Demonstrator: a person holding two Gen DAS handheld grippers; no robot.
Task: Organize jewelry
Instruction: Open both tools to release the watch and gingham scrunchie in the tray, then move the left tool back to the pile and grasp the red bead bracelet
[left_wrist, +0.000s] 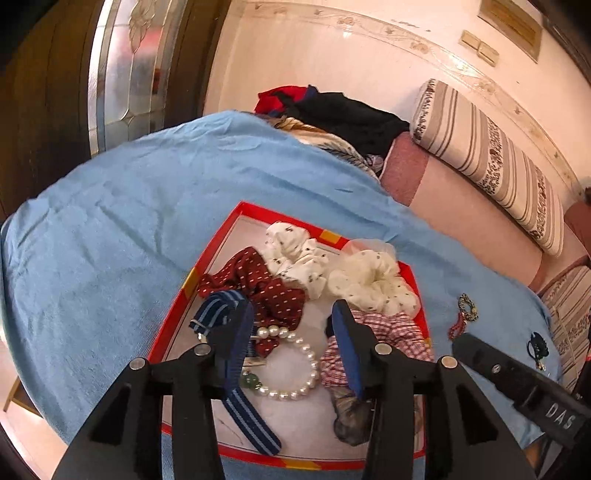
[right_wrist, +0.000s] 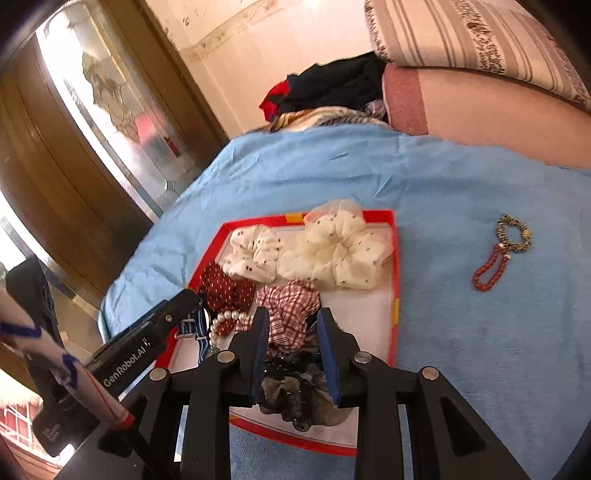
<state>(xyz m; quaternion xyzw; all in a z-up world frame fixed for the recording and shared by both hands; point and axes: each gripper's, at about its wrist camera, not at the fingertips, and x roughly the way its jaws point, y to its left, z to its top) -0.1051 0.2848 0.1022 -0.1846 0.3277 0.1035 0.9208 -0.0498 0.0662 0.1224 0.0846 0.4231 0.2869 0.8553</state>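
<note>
Red tray (left_wrist: 421, 295): both jaws stand part open, holding nothing; lift clear, then fetch the red bead bracelet (right_wrist: 489, 271).

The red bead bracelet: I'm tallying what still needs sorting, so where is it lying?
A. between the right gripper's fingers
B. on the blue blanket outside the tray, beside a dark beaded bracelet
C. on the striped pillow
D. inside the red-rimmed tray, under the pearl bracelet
B: the red bead bracelet lies on the blue blanket, outside the red-rimmed tray, next to the dark beaded bracelet.
</note>
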